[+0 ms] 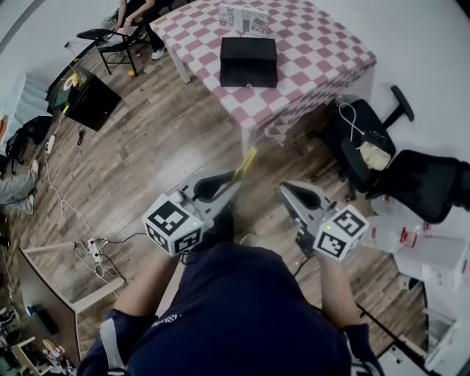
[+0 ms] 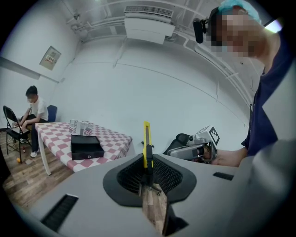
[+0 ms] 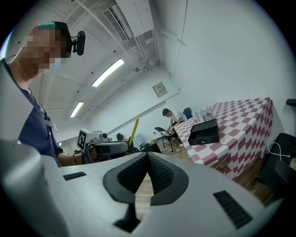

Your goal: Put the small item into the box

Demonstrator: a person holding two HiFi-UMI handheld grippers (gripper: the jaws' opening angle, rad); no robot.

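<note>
Honestly, nothing here that you can actually read. The newspaper (image 1: 244, 17) at the far end of the counter (image 1: 323, 44) has a bold masthead, but it's too small to make out. The framed notice (image 2: 50, 57) on the wall is just a blur. The left cube (image 1: 174, 224) on your left tool (image 1: 231, 182) and the right cube (image 1: 341, 232) on your right tool (image 1: 291, 191) show black-and-white square codes only.
</note>
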